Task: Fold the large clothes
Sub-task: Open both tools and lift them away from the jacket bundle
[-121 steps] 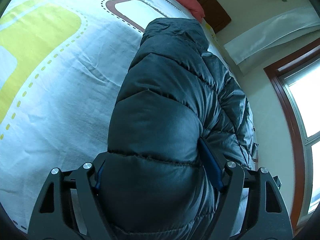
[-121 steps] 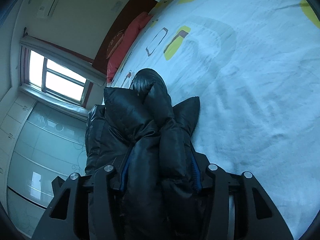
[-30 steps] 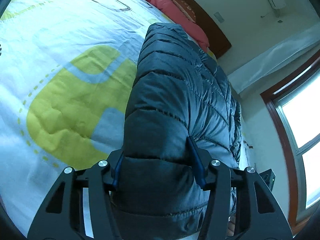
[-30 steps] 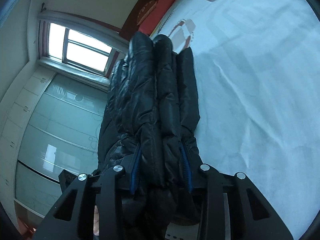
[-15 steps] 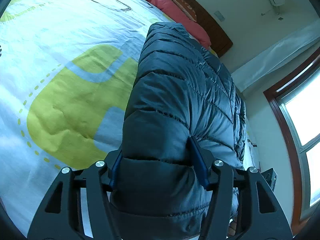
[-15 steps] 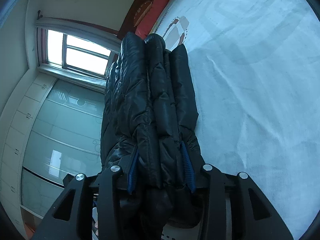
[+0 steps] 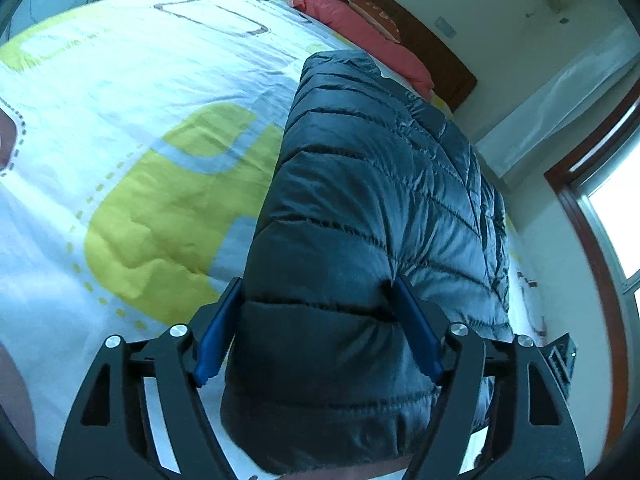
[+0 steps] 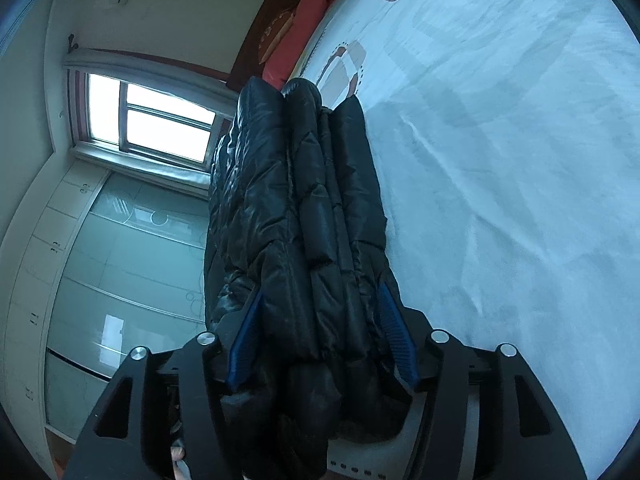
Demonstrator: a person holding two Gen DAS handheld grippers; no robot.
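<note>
A dark quilted puffer jacket (image 7: 360, 208) lies folded lengthwise along the bed's edge, reaching toward the pillows. Its near end sits between the fingers of my left gripper (image 7: 316, 332), whose jaws are opening. The left pad (image 7: 216, 332) has drawn off the fabric and the other pad barely dents it. In the right wrist view the same jacket (image 8: 304, 208) shows as stacked black folds. My right gripper (image 8: 320, 340) has its jaws opening too, but the thick bundle still fills the gap and bulges against both blue pads.
The jacket rests on a white bedspread (image 7: 120, 120) with yellow and brown shapes. Red pillows (image 7: 360, 28) and a dark headboard lie at the far end. A window (image 8: 148, 120) and glass-fronted wardrobe (image 8: 120, 264) stand beyond the bed's edge.
Both pairs of jaws have spread wider than half a second ago, and more of the blue pads shows. The jacket has puffed out between them and stays where it lay.
</note>
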